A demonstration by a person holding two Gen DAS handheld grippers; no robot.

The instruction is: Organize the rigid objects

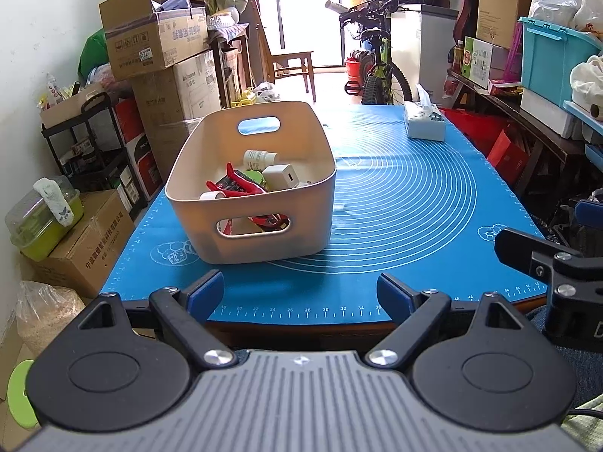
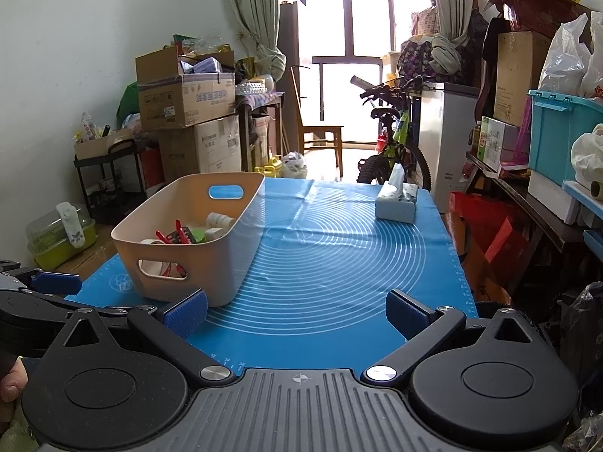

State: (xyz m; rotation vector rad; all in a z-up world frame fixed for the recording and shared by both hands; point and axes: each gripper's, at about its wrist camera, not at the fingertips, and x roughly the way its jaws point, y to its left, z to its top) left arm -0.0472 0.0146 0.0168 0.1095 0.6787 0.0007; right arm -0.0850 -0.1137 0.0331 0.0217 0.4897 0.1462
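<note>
A beige plastic basket (image 1: 196,188) (image 2: 241,233) with handle slots stands on the left half of the blue mat (image 1: 407,203) (image 2: 331,263). Inside lie a red clamp (image 1: 233,184) (image 2: 177,235), a white charger cube (image 1: 280,177), a small white bottle (image 1: 258,158) (image 2: 220,220), a green-lidded item and a tape roll. My left gripper (image 1: 299,293) hangs open at the table's near edge, just short of the basket, nothing between its blue pads. My right gripper (image 2: 297,310) is open too, over the mat's near edge, its left pad (image 2: 186,310) close to the basket's near right corner.
A tissue box (image 1: 424,120) (image 2: 397,203) sits at the mat's far right. Stacked cardboard boxes (image 1: 158,37) line the left wall, a bicycle (image 1: 377,64) stands beyond the table, and a shelf with a teal crate (image 1: 554,56) runs along the right.
</note>
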